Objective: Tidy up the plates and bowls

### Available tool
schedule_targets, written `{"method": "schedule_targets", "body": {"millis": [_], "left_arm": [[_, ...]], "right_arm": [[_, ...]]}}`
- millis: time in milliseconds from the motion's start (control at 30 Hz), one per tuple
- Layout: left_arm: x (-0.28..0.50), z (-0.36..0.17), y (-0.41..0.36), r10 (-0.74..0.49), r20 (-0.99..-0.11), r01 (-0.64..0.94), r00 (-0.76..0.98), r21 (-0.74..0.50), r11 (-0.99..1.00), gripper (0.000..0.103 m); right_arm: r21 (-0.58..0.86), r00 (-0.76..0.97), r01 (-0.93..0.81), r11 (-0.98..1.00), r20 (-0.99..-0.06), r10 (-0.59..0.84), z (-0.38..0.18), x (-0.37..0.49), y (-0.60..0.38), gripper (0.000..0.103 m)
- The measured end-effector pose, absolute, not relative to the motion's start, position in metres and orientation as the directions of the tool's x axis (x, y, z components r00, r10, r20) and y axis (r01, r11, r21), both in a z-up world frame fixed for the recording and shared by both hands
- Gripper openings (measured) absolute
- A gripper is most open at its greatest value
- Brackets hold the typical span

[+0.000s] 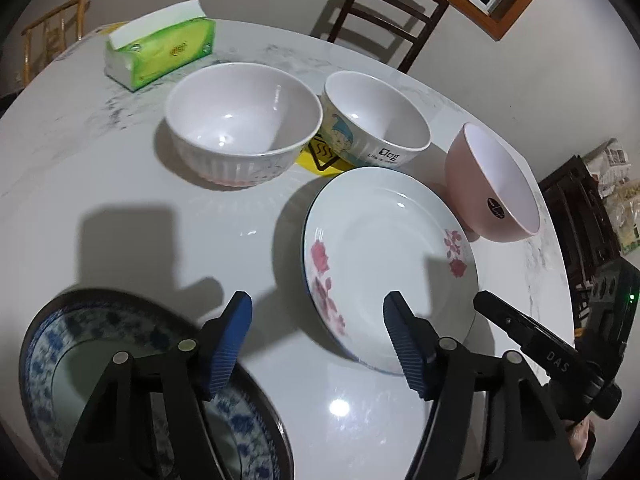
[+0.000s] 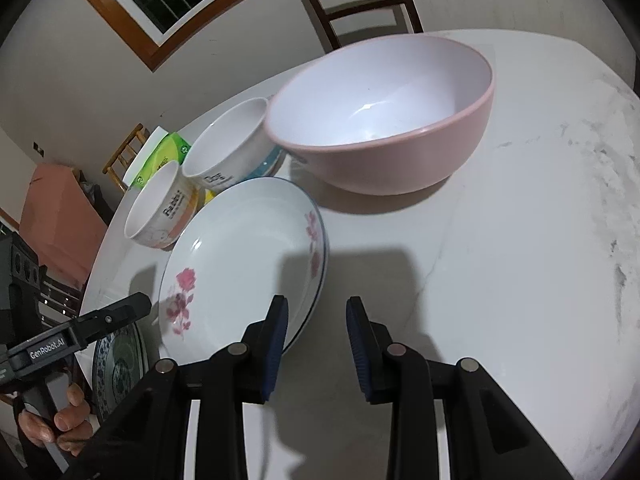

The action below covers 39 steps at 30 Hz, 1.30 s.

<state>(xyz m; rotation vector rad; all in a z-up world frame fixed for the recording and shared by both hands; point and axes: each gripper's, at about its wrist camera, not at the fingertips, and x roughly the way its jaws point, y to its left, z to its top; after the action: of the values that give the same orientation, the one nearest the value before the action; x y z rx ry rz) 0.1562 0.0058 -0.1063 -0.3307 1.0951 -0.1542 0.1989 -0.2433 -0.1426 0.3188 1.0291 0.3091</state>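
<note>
- left gripper (image 1: 316,312) fingers spread wide, nothing held; it hovers over bare tabletop (image 1: 132,184) between the blue-patterned plate (image 1: 60,344) and the rose plate (image 1: 384,264), so likely lining up on one of them
- right gripper (image 2: 316,320) fingers part open, narrower than left, also empty; its left finger sits over the rose plate's near rim, can't tell if it touches — looks like an approach to pinch that rim
- rose plate: white, shallow, pink flower prints, thin dark edge, flat on tabletop mid-scene
- blue-patterned plate: dark rim, blue-white floral band, greenish centre, near edge by the left gripper, apart from the rose plate
- ribbed white bowl (image 1: 244,120) and cartoon bowl (image 1: 376,116) side by side behind the plates, upright
- pink bowl (image 2: 380,120) white inside, glossy, just beyond the rose plate, upright
- nothing stacked yet, judged early stage
- tissue pack (image 1: 160,52) at far side
</note>
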Motion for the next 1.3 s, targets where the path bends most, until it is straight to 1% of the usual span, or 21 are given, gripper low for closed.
{"method": "schedule_targets", "body": {"millis": [67, 233, 367, 400, 500, 567, 633, 700, 767, 900, 967, 1300], "left_arm": [[0.162, -0.11, 0.004, -0.291, -0.848, -0.034, 0.443, -0.341, 0.94, 0.058], [0.173, -0.121, 0.001, -0.31, -0.854, -0.026, 0.417, -0.352, 0.936, 0.052], [0.179, -0.124, -0.001, -0.315, -0.855, -0.022, 0.413, -0.355, 0.935, 0.052], [0.181, -0.126, -0.002, -0.312, -0.857, -0.022, 0.411, -0.351, 0.936, 0.052], [0.186, -0.13, -0.002, -0.32, -0.859, -0.018, 0.398, -0.356, 0.934, 0.045], [0.191, -0.132, -0.004, -0.324, -0.862, -0.019, 0.39, -0.359, 0.933, 0.039], [0.193, -0.134, -0.005, -0.327, -0.863, -0.015, 0.385, -0.36, 0.933, 0.037], [0.195, -0.135, -0.008, -0.323, -0.865, -0.009, 0.384, -0.354, 0.935, 0.035], [0.196, -0.136, -0.01, -0.329, -0.864, 0.002, 0.381, -0.355, 0.935, 0.029], [0.196, -0.135, -0.013, -0.298, -0.874, 0.012, 0.384, -0.318, 0.948, 0.023], [0.195, -0.135, -0.013, -0.275, -0.88, 0.011, 0.388, -0.294, 0.956, 0.014], [0.185, -0.136, -0.013, -0.269, -0.887, 0.023, 0.376, -0.281, 0.959, 0.015]], "right_arm": [[0.417, 0.471, -0.107, 0.902, -0.778, 0.416, -0.146, 0.204, -0.245, 0.031], [0.425, 0.459, -0.124, 0.897, -0.776, 0.432, -0.152, 0.215, -0.245, 0.029], [0.443, 0.447, -0.137, 0.886, -0.771, 0.454, -0.157, 0.223, -0.245, 0.028], [0.449, 0.441, -0.141, 0.883, -0.77, 0.462, -0.159, 0.225, -0.244, 0.027], [0.453, 0.435, -0.151, 0.878, -0.768, 0.471, -0.161, 0.227, -0.242, 0.021], [0.457, 0.433, -0.153, 0.876, -0.766, 0.476, -0.162, 0.229, -0.241, 0.02], [0.457, 0.431, -0.159, 0.875, -0.765, 0.478, -0.162, 0.231, -0.24, 0.019], [0.457, 0.429, -0.161, 0.875, -0.766, 0.479, -0.162, 0.232, -0.239, 0.014], [0.459, 0.423, -0.165, 0.873, -0.767, 0.483, -0.163, 0.232, -0.238, 0.01], [0.454, 0.428, -0.158, 0.877, -0.769, 0.475, -0.162, 0.23, -0.24, 0.011], [0.452, 0.431, -0.149, 0.88, -0.771, 0.469, -0.162, 0.228, -0.241, 0.011], [0.437, 0.426, -0.136, 0.889, -0.785, 0.451, -0.158, 0.214, -0.242, 0.011]]}}
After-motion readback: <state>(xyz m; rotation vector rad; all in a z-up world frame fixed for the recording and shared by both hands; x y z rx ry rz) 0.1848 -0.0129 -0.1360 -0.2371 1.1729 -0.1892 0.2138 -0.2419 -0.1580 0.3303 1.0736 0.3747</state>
